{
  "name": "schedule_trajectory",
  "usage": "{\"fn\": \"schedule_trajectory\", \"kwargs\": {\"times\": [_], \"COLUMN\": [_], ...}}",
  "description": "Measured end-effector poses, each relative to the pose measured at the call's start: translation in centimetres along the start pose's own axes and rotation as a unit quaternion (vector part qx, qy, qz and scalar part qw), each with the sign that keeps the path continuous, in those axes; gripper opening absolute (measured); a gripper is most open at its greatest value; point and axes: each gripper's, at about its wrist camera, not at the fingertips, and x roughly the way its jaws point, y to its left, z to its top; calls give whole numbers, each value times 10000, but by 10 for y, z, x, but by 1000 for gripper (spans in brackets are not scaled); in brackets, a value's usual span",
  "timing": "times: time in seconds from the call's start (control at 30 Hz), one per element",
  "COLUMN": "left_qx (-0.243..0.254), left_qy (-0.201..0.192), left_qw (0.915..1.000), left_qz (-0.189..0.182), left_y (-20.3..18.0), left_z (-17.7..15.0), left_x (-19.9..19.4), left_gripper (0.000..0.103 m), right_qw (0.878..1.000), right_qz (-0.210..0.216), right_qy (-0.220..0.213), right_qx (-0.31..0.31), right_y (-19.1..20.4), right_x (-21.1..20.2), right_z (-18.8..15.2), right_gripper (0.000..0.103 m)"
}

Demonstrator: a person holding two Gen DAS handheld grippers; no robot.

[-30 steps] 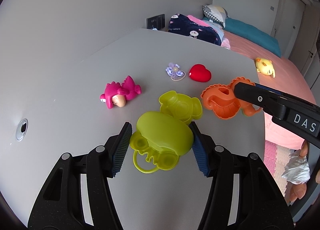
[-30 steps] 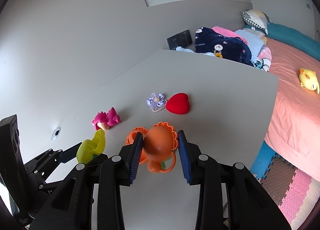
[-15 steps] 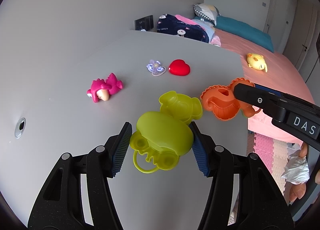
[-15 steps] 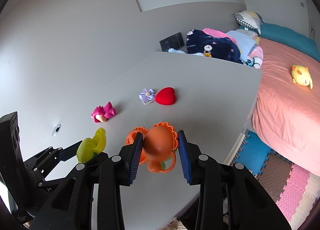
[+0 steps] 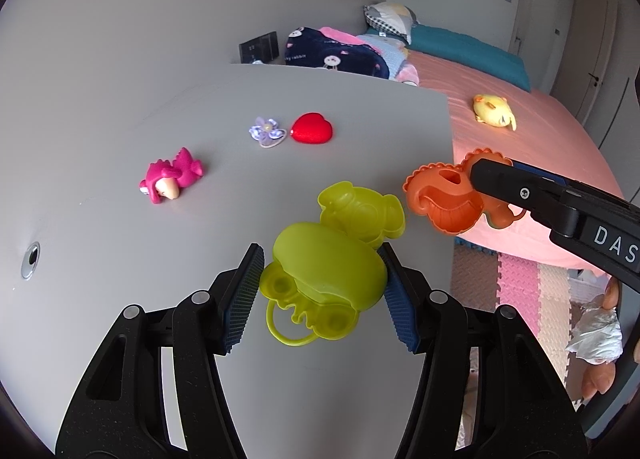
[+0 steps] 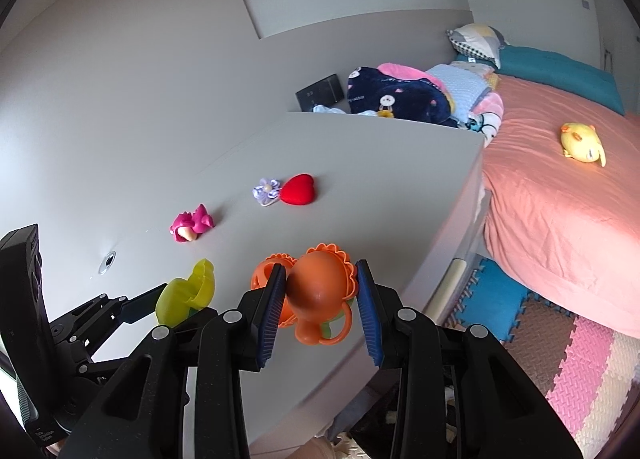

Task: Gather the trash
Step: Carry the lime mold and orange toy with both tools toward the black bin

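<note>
Grey table (image 5: 120, 339) edge beside bed (image 5: 540, 131)

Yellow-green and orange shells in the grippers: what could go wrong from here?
The left gripper pinches the domed yellow-green shell only at its sides; its open half hangs free, so it could slip or twist out. The orange shell in the right gripper hangs near the desk edge; a drop could reach the floor mats.
</note>
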Motion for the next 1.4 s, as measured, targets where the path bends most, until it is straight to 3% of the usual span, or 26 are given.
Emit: {"fn": "schedule_trajectory", "kwargs": {"times": [1.4], "left_qx": [864], "left_qy": [61], "left_qw": [9931], "left_qz": [-788], "left_y": [-124], "left_z": [-9], "left_x": [-1], "left_gripper": [57], "right_qw": [9939], "right_qz": [-797], "right_qy": [-462], "right_qx": [604], "right_y": [-99], "right_x": [-92], "right_z": [-41], "right_gripper": [37]}}
